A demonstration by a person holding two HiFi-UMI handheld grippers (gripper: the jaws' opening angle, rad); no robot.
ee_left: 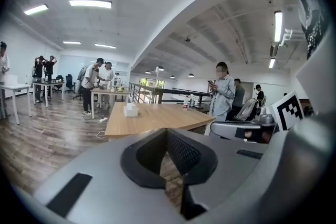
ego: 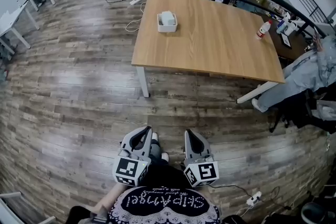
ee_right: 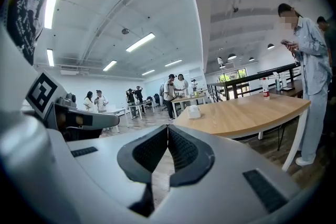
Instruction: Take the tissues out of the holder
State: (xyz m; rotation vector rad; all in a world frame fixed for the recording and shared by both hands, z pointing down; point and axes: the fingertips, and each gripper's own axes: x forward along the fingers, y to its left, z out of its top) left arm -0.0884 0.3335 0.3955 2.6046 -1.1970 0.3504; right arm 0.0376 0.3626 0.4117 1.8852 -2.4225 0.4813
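White tissues (ego: 167,17) poke from the white box holder (ego: 167,28); left tongs (ego: 146,131) and right tongs (ego: 188,134) are closed, empty.

Light wooden table (ego: 220,44) standing on white legs on a grey plank floor (ego: 73,97), white tissue holder (ego: 167,23) sitting toward its far left corner, red-capped bottle (ego: 262,29) standing at its right edge, well apart.

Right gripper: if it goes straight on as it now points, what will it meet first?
Nothing is near the right gripper; probably the floor first, then the wooden table. Depth is unclear.
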